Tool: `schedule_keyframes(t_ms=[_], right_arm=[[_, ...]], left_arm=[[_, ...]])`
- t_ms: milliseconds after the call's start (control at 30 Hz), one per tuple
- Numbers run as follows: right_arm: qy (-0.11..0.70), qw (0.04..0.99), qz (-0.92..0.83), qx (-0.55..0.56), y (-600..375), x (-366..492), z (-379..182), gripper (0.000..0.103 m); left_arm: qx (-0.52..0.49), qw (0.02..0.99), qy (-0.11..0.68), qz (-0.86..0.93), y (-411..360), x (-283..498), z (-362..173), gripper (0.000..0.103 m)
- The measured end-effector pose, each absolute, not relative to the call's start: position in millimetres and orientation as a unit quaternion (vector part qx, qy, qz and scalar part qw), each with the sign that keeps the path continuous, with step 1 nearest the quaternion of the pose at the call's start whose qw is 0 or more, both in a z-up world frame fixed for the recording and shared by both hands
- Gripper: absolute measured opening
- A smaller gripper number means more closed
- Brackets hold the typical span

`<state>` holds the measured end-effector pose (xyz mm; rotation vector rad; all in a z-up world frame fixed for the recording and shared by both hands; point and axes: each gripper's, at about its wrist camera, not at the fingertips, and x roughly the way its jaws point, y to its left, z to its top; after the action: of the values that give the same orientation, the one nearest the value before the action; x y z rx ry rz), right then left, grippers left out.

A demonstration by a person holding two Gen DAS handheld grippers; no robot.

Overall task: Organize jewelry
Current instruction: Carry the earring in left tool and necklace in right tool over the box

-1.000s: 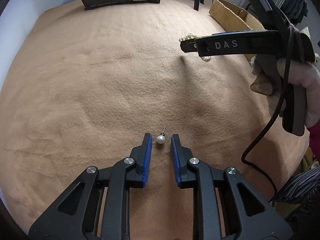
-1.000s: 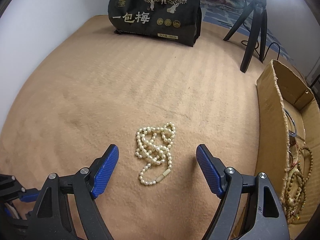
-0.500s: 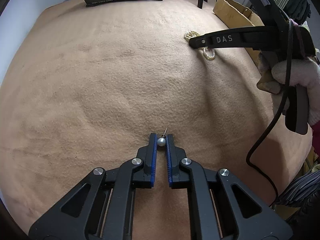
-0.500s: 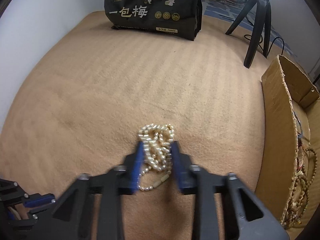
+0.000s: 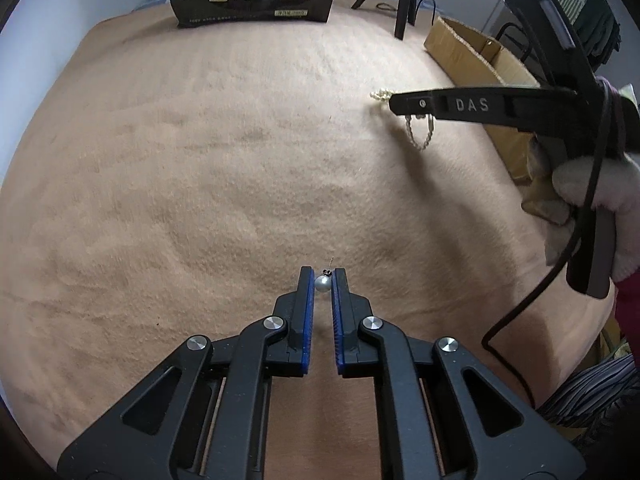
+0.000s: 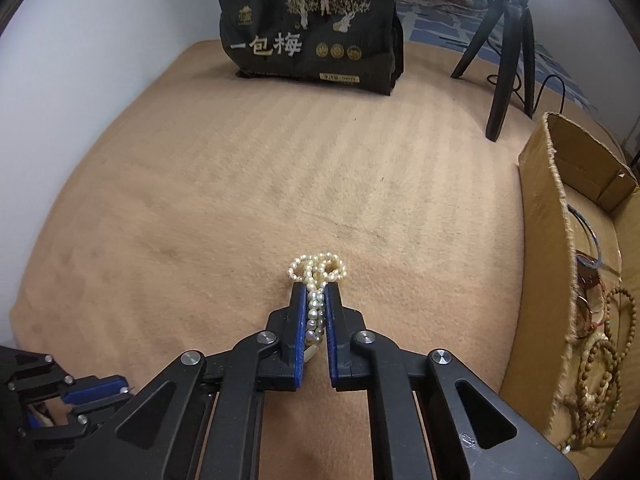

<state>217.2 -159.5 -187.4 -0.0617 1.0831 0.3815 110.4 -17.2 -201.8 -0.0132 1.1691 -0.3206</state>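
Pearl items, two, both pinched off the tan blanket for boxing: your left gripper clamps the stud earring, your right gripper the bunched necklace, cardboard box just beside.

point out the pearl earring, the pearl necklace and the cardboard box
pearl earring [image 5: 322,283], left wrist view, on the round pearl
pearl necklace [image 6: 316,267], right wrist view, on the bunched loops
cardboard box [image 6: 542,240], right wrist view, on its near wall

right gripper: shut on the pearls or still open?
Shut on the pearl necklace. The right gripper has both blue pads pressed against the strand, with loops bunched past the tips; the left view shows beads dangling below it.
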Motion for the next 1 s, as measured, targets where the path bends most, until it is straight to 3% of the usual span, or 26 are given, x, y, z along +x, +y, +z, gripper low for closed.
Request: schedule_keyframes(t_ms=[1000], right_arm=[[0.399,0.902,0.163,0.005,-254.9,146.4,-59.3,0.007]], left_arm=[[-0.024,0.88,0.434,-0.19,-70.8,123.9,-103.7,0.006]])
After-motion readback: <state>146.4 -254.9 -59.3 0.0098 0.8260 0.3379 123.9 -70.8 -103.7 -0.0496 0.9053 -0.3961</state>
